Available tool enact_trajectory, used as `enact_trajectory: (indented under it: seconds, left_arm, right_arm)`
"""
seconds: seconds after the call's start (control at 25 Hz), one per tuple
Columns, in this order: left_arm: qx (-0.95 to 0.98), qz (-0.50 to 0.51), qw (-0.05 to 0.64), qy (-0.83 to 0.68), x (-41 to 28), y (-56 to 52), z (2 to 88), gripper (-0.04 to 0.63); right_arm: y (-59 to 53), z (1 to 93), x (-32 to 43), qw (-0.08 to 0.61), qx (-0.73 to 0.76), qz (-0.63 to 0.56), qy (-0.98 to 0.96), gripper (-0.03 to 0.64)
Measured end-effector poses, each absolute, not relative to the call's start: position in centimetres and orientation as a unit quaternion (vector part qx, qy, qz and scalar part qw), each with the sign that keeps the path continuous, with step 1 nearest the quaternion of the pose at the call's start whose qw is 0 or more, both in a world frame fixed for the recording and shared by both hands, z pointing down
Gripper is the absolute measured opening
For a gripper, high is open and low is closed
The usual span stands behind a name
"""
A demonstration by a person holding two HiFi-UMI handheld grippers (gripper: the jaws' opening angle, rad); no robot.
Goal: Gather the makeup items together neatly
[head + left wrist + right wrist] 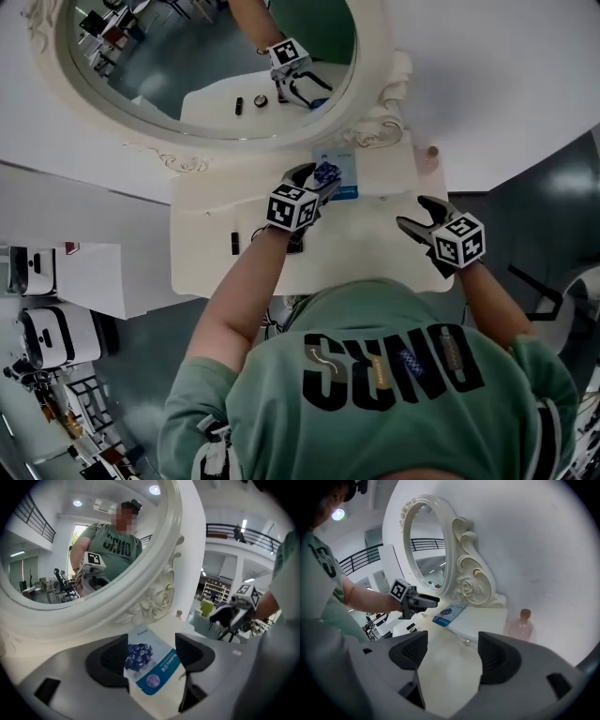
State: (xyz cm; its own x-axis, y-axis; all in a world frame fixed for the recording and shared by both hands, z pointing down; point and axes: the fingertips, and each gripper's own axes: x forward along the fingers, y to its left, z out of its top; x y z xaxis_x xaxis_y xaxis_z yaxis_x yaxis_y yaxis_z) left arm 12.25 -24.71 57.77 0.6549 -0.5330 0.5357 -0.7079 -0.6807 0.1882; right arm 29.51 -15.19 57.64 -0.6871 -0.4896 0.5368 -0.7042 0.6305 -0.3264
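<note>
A blue-and-white sachet (343, 175) printed with blueberries lies flat at the back of the white vanity table (375, 258), just under the mirror frame. My left gripper (319, 180) hovers right over it, open. In the left gripper view the sachet (151, 665) sits between the spread jaws and the pads do not press on it. My right gripper (412, 212) is open and empty over the table's right part; its own view shows only bare tabletop between its fingers (412, 651). A small black makeup stick (234, 243) lies near the table's left edge.
A large oval mirror (206, 66) in an ornate white frame stands behind the table. A pink bottle (520, 625) with a tan cap stands at the back right corner. A small silver item (467, 642) lies mid-table. White stools or units (56, 333) stand on the floor at left.
</note>
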Motion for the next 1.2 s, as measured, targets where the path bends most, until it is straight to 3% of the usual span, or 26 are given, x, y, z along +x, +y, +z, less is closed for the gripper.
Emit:
enact_trajectory:
  seconds: [0.24,0.44,0.52,0.56,0.6,0.68,1.2]
  left_arm:
    - [0.858,0.321,0.190,-0.352,14.4,-27.0,63.8,0.324]
    - [0.852,0.335,0.200,-0.349,14.1,-27.4,64.6,0.327]
    - [0.850,0.335,0.209,-0.349,14.0,-27.5,64.5,0.305]
    - [0.848,0.334,0.214,-0.351,14.1,-27.4,64.5,0.234]
    - [0.846,0.333,0.218,-0.354,14.1,-27.4,64.5,0.115]
    - [0.843,0.332,0.225,-0.359,14.4,-27.3,64.5,0.063]
    - [0.856,0.308,0.251,-0.330,14.5,-18.6,61.8,0.048]
  right_arm:
    - [-15.0,58.4,34.1,0.202,0.352,0.279,-0.870,0.330]
    - [-14.6,58.6,35.4,0.196,0.355,0.284,-0.869,0.330]
    - [-14.3,58.7,35.7,0.197,0.354,0.286,-0.868,0.330]
    - [-14.2,58.7,35.7,0.198,0.353,0.287,-0.868,0.330]
    - [-14.1,58.7,35.7,0.198,0.352,0.287,-0.868,0.330]
    - [-14.3,58.5,35.8,0.198,0.352,0.286,-0.869,0.328]
    - [-14.8,58.1,32.5,0.207,0.313,0.273,-0.886,0.325]
